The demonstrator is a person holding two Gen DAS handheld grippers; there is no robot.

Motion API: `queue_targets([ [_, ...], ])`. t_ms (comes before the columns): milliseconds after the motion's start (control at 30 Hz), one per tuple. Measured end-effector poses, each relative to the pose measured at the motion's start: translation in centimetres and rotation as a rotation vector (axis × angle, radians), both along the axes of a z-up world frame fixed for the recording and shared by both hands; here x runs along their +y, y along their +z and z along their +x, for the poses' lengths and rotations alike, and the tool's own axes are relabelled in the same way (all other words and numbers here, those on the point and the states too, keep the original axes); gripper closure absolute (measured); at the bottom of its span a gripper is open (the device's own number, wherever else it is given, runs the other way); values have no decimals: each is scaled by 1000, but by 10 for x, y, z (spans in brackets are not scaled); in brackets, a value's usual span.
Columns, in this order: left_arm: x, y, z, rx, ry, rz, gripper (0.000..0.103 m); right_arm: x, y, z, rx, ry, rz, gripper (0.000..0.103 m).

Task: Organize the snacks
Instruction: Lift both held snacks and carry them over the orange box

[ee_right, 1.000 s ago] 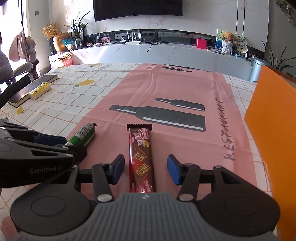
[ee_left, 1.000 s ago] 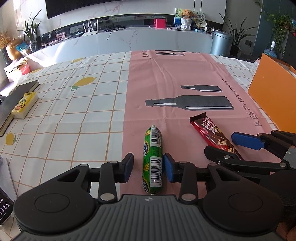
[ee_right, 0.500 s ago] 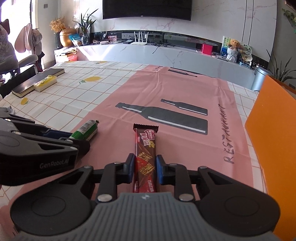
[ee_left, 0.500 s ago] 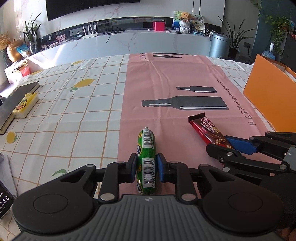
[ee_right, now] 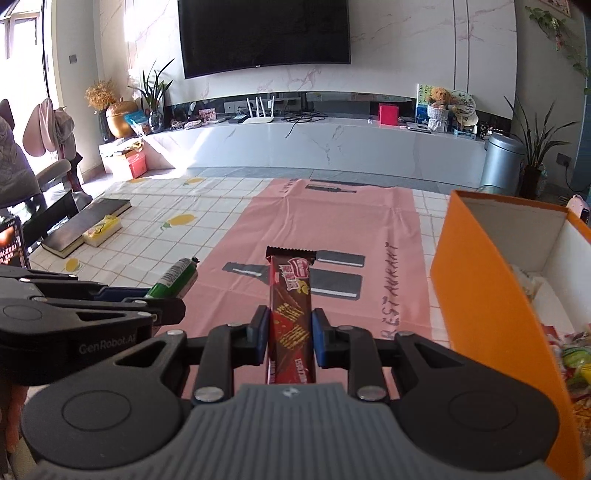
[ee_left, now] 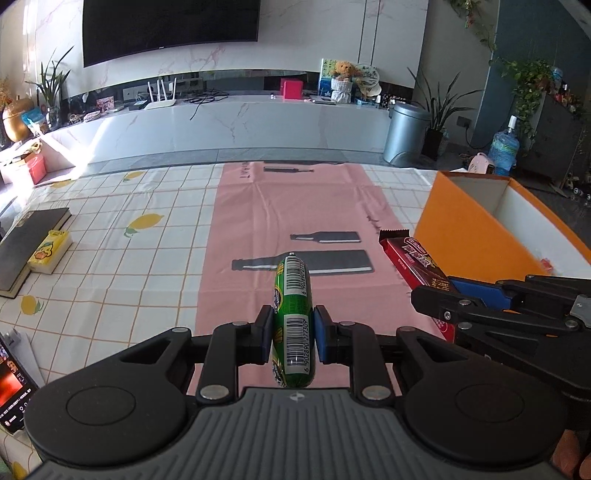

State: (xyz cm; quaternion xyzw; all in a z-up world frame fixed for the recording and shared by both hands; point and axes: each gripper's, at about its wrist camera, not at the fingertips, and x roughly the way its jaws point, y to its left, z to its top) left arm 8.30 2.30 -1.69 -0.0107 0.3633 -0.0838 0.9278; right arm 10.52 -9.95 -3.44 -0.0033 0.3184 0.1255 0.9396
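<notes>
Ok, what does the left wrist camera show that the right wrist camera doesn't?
Only the left wrist view: the left tongs head-on, clamping the green sausage, and a blue water jug on the floor.
Only the right wrist view: the right tongs head-on, gripping the chocolate bar, the snacks inside the orange box, and a chair with hanging clothes.
Both: both snacks, the box, pink cloth, book, television.

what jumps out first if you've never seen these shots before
Each hand-held gripper is shut on a snack above the pink table runner: the left hand-held gripper clamps a green sausage stick, and the right hand-held gripper clamps a dark red chocolate wafer bar. To the right stands an open orange box with more snacks inside.
</notes>
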Motion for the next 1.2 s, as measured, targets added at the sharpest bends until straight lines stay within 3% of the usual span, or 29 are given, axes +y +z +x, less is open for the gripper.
queue_targets([
  [367,-91,51,-6,-49,-260,-68,78,-112,49,-40,-10,-130,59,82],
  [467,-120,60,4,-39,-348,-77,78,-149,59,-42,25,-164,43,82],
  [600,-163,64,27,6,-459,-93,78,-200,64,-34,100,-202,100,82],
  [867,-229,40,75,137,-569,-15,78,-252,40,8,282,-190,152,82],
  [1200,-258,2,105,320,-596,92,78,-266,-3,50,467,-145,157,82],
])
